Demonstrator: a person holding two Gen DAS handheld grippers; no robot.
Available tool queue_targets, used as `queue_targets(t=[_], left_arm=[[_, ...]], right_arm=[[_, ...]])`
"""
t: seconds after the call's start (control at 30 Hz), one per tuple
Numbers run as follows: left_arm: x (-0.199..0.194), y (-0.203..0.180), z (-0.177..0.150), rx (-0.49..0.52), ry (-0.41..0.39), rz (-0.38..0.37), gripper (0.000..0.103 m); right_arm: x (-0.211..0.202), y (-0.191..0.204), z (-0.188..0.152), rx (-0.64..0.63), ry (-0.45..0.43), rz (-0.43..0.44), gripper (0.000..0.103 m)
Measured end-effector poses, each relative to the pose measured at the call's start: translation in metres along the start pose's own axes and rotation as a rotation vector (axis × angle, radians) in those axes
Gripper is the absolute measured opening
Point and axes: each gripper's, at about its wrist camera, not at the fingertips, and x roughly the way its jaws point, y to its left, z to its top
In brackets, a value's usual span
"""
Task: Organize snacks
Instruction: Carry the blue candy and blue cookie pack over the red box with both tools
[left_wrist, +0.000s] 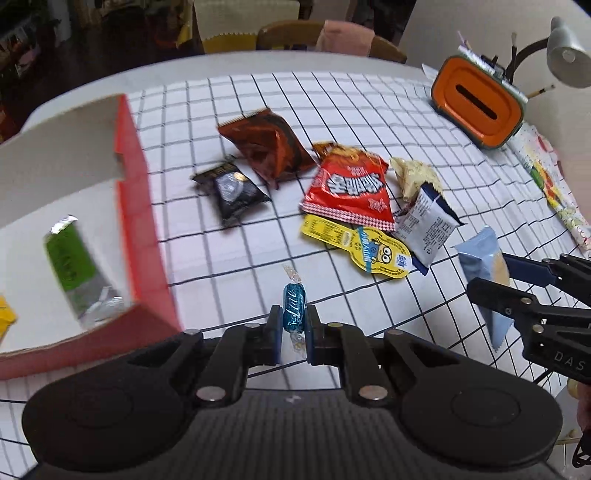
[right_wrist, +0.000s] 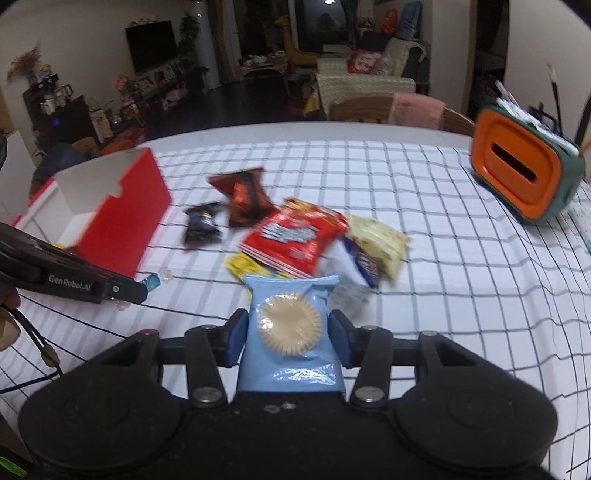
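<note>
My left gripper (left_wrist: 293, 317) is shut on a small blue wrapped candy (left_wrist: 294, 306), held above the checked tablecloth just right of the red box (left_wrist: 147, 236). Inside that box lie a green packet (left_wrist: 75, 267) and a yellow item (left_wrist: 5, 317). My right gripper (right_wrist: 288, 332) is shut on a light blue biscuit packet (right_wrist: 291, 332), which also shows in the left wrist view as the blue packet (left_wrist: 480, 266). Several snacks lie in a loose heap mid-table: a red chip bag (left_wrist: 349, 184), a dark brown bag (left_wrist: 269, 146), a black packet (left_wrist: 236, 194), a yellow minion pack (left_wrist: 362, 243).
An orange and green tissue holder (right_wrist: 524, 173) stands at the back right with pens behind it. A grey lamp (left_wrist: 567, 55) leans over that corner. Wooden chairs (right_wrist: 365, 107) stand behind the far table edge. A patterned wrapper (left_wrist: 554, 188) lies along the right side.
</note>
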Motion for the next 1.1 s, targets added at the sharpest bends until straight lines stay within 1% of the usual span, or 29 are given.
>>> queue_targets(t=[0.27, 0.53, 0.8, 0.93, 1.1], left_arm=[[-0.049, 0.039, -0.002, -0.025, -0.085, 0.027, 0.012], [-0.085, 0.088, -0.007, -0.050, -0.143, 0.062, 0.012], [-0.105, 0.141, -0.012, -0.080, -0.176, 0.109, 0.012], [-0.111, 0.168, -0.013, -0.096, -0.190, 0.143, 0.012], [-0.111, 0.202, -0.010, -0.113, -0.187, 0.171, 0.012]], right_arm=[[-0.009, 0.055, 0.025, -0.058, -0.049, 0.047, 0.047], [-0.006, 0.122, 0.055, -0.131, -0.089, 0.089, 0.047], [0.013, 0.182, 0.077, -0.184, -0.098, 0.115, 0.047], [0.027, 0.205, 0.088, -0.191, -0.090, 0.121, 0.047], [0.051, 0.230, 0.099, -0.197, -0.066, 0.121, 0.047]])
